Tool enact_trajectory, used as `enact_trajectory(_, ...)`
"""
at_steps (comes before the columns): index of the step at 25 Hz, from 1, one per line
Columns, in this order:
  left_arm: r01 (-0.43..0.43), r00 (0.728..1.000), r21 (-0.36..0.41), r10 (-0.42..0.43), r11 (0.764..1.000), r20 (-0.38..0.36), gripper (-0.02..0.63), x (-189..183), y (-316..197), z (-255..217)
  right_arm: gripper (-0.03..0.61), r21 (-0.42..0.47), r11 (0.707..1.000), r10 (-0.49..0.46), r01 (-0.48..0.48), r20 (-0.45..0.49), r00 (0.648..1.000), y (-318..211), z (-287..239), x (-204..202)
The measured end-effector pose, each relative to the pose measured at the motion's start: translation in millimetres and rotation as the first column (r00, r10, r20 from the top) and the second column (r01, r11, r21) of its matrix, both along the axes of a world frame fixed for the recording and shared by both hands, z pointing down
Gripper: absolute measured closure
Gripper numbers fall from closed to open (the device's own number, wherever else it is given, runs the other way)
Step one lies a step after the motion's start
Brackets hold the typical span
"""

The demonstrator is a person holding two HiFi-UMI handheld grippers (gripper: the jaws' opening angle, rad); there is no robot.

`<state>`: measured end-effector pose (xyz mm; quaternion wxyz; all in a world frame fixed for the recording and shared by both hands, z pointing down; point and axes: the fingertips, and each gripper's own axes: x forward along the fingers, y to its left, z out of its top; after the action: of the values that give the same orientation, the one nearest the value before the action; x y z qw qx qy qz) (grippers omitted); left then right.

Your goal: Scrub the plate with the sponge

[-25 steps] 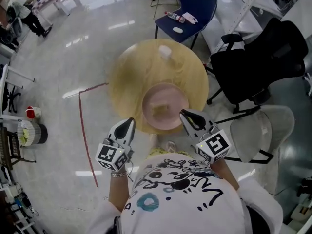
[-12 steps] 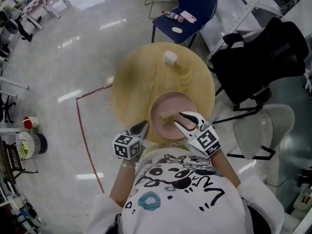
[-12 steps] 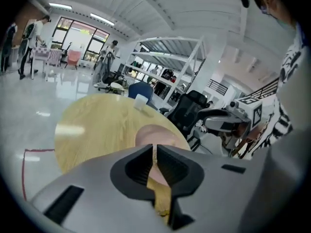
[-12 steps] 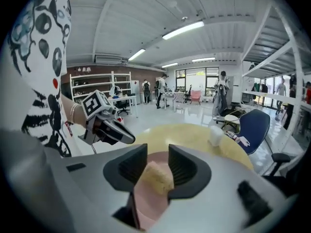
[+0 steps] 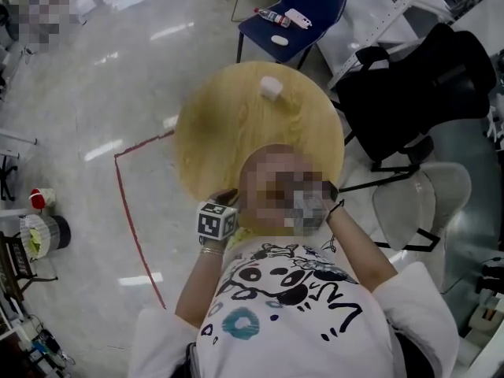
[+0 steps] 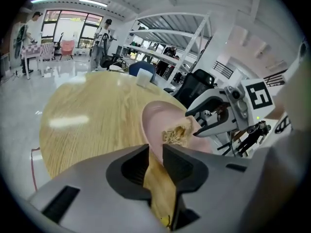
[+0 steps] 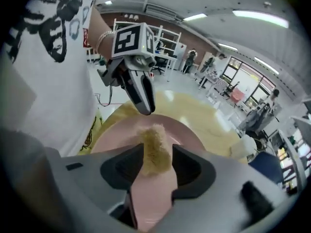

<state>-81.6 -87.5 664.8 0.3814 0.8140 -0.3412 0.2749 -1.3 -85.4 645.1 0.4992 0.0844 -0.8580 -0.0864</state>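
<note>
A pink plate (image 6: 158,120) lies at the near edge of a round wooden table (image 5: 236,124). A tan, fuzzy sponge (image 7: 154,142) rests on it. My right gripper (image 7: 158,154) is open. Its jaws have just been opening, and the sponge stands between them without being squeezed. From the left gripper view, the right gripper (image 6: 193,124) has its tips at the sponge (image 6: 176,134). My left gripper (image 7: 146,108) hovers at the plate's rim, fingers together and holding nothing. In the head view a blurred patch hides the plate and the right gripper; the left gripper (image 5: 229,196) shows at the table edge.
A small white object (image 5: 271,87) stands at the table's far side. A blue chair (image 5: 295,6) with small items is beyond it; a black office chair (image 5: 425,93) and a grey chair (image 5: 421,203) are at the right. Red tape (image 5: 126,203) marks the floor.
Both grippers have come down and forward from in front of the person's chest to the plate. The right jaws went from shut to open, and now straddle the sponge.
</note>
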Motion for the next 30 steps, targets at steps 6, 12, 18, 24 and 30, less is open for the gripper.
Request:
enact_trajectory(6,0.055,0.998,-0.06,-0.055,0.997,0.002,0.518,7,-2,13,0.407,-0.024,0.999,-0.037,0.036,-0.02,0.999,-3,11,-4)
enact_trajectory(12,0.148,0.989,-0.1,-0.146,0.984,0.025,0.544,6,-8,13,0.413,0.005,1.0,-0.03,0.03,-0.057,0.998,-13,15,-3)
enact_trajectory(18,0.275,0.961,-0.081,-0.273,0.958,0.033,0.575,1,-15,8,0.465,-0.007,0.999,0.044,-0.044,-0.035,0.998,-25,6,-12)
enact_trajectory(24,0.289,0.957,-0.088,-0.286,0.953,0.039,0.577,3,-16,12,0.468,0.002,0.998,0.057,-0.057,-0.069,0.996,-45,16,-18)
enact_trajectory(30,0.324,0.946,-0.081,-0.324,0.943,0.014,0.578,4,-14,15,0.468,0.05,0.993,0.116,-0.11,-0.13,0.985,-82,21,-3)
